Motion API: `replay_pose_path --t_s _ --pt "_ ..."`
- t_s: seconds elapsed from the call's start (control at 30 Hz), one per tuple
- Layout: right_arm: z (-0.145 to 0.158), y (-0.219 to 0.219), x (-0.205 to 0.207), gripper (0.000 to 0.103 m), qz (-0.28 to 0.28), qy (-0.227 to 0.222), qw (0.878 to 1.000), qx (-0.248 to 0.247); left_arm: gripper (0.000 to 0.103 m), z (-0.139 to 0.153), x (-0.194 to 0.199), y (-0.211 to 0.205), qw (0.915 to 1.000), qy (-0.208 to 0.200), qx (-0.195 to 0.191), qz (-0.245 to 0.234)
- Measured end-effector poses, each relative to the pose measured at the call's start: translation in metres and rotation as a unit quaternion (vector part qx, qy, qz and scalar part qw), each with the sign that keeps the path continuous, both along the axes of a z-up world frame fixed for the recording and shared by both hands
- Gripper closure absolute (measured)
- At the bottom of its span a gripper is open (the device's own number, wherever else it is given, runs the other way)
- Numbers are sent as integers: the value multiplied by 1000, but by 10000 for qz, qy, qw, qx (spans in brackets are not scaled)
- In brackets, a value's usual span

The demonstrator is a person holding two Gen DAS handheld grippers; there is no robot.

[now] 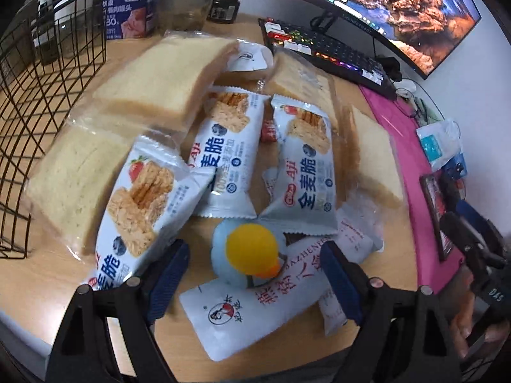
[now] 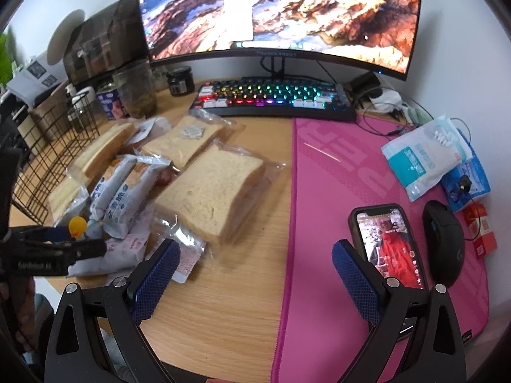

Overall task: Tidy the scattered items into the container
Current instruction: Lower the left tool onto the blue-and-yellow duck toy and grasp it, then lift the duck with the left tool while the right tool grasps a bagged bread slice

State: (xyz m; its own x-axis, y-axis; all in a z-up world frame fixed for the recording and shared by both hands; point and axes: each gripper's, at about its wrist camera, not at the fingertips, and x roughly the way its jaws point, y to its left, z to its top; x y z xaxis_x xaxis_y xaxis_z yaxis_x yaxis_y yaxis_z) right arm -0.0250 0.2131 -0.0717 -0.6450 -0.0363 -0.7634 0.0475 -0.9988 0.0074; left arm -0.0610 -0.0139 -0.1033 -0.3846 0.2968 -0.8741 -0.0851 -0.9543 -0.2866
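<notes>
On the pale wooden surface (image 2: 242,287), the black wire basket (image 1: 41,102) stands at the left, just beside clear-wrapped slices of white bread (image 1: 163,79) and white cereal-bar packets (image 1: 306,162). The left gripper (image 1: 252,274) hangs over a yellow-capped pale blue toy (image 1: 249,255), jaws wide, gripping nothing. The right gripper (image 2: 255,274) is also wide open and empty.

Tabletop (image 2: 242,287) light wood-grain, smooth matt. Wire basket (image 1: 48,73) thin black metal. Snack packets (image 1: 306,166) glossy printed plastic; bread bags (image 2: 220,191) clear crinkly film. Desk mat (image 2: 335,210) pink textured cloth. Hand-held gripper pads (image 2: 156,284) blue, knurled.
</notes>
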Motion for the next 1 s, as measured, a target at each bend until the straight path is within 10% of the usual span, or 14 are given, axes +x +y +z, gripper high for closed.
replay_pose_path --t_s 0.1,0.23,0.5,0.6,1.0 --pt "1 -2 0 5 8 28 10000 -4 19 -1 -3 2 10000 76 10 49" --pt "-1 -4 -1 5 30 -5 10000 -1 53 0 -7 4 9992 219 -301 109" --pt "0 -5 -2 5 6 26 10000 4 52 9 2 12 9970 360 -645 -233" --pt "1 -8 -2 5 43 36 10000 -3 31 24 11 14 9936 646 -924 -96" --pt "7 -8 4 5 79 143 9998 -119 26 2 12 2 9979 117 -596 212"
